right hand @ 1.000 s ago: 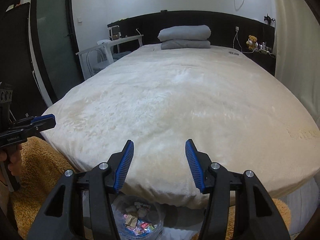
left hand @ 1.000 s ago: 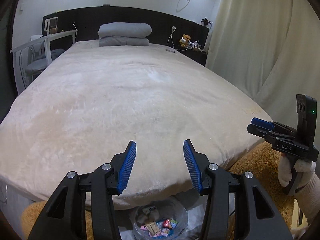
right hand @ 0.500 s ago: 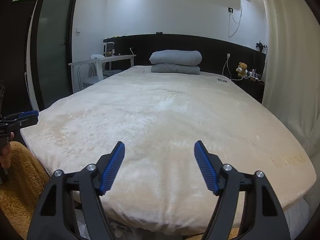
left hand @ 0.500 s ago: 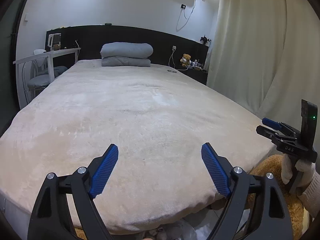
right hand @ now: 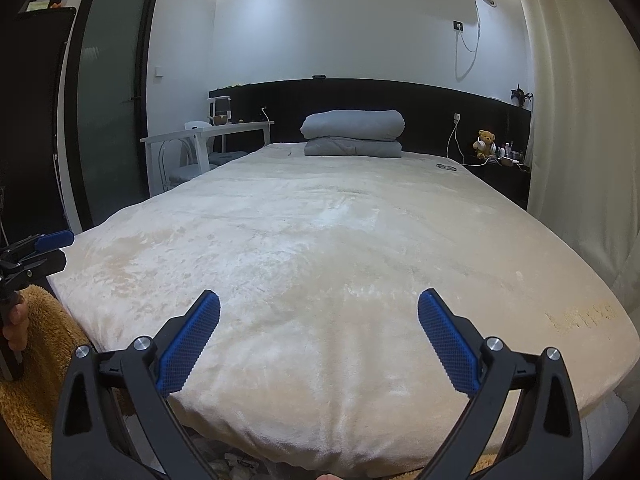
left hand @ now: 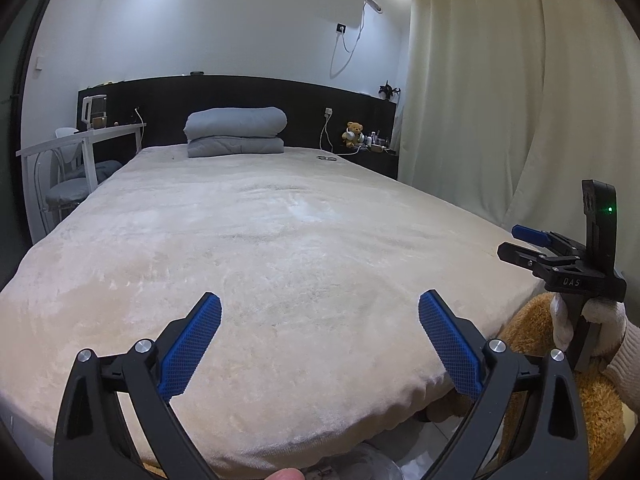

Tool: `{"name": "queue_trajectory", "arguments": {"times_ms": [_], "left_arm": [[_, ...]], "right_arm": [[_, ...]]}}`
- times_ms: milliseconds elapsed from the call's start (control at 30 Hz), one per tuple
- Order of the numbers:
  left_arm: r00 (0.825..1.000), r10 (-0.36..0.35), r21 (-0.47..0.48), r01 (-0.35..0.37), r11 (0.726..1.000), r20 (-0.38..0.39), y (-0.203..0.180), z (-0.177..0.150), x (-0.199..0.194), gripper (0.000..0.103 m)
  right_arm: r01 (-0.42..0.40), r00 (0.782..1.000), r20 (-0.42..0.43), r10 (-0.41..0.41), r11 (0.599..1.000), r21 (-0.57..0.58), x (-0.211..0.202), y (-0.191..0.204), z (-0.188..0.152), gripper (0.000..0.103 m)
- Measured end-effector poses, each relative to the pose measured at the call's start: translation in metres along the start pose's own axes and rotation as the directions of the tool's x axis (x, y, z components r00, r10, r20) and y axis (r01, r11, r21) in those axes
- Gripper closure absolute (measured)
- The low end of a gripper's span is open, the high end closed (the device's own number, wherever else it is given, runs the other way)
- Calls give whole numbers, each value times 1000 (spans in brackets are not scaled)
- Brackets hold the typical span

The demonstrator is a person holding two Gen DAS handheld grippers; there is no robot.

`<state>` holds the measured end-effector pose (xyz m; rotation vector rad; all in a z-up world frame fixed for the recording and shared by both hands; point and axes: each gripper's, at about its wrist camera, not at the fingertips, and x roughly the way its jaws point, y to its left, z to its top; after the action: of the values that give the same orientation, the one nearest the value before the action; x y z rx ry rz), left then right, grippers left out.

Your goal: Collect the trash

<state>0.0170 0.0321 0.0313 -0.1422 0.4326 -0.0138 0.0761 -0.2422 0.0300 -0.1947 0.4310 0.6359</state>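
Observation:
My left gripper (left hand: 320,308) is open wide and empty, held above the foot of a bed with a cream plush blanket (left hand: 260,248). My right gripper (right hand: 319,306) is open wide and empty over the same bed end; it also shows at the right edge of the left wrist view (left hand: 524,244). My left gripper shows at the left edge of the right wrist view (right hand: 48,246). A clear trash bag on the floor below the bed end is just visible (left hand: 372,466), with bits of trash in it (right hand: 240,462). No trash shows on the blanket.
Folded grey bedding (left hand: 236,130) lies at the dark headboard. A white desk and chair (left hand: 76,160) stand left of the bed. A nightstand with a teddy bear (left hand: 354,134) and cream curtains (left hand: 500,100) are on the right. A tan shaggy rug (right hand: 36,380) lies at the foot.
Both grippers have opened wider and tilted up and risen, so the trash bag has dropped almost out of view and more of the room's walls shows.

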Motion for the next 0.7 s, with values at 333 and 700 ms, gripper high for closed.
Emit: {"name": "queue_trajectory", "arguments": {"times_ms": [333,700], "left_arm": [[1000,-3,14,3,1000,5,0,0,1,6],[1000,10,11,-10,1000,14,-1,-1,-2,6]], "right_arm": [[11,1000,7,-11,1000,-11,0,5,-2,5],[17,1000,5,-17,999,-34,1,11,-2,5]]}}
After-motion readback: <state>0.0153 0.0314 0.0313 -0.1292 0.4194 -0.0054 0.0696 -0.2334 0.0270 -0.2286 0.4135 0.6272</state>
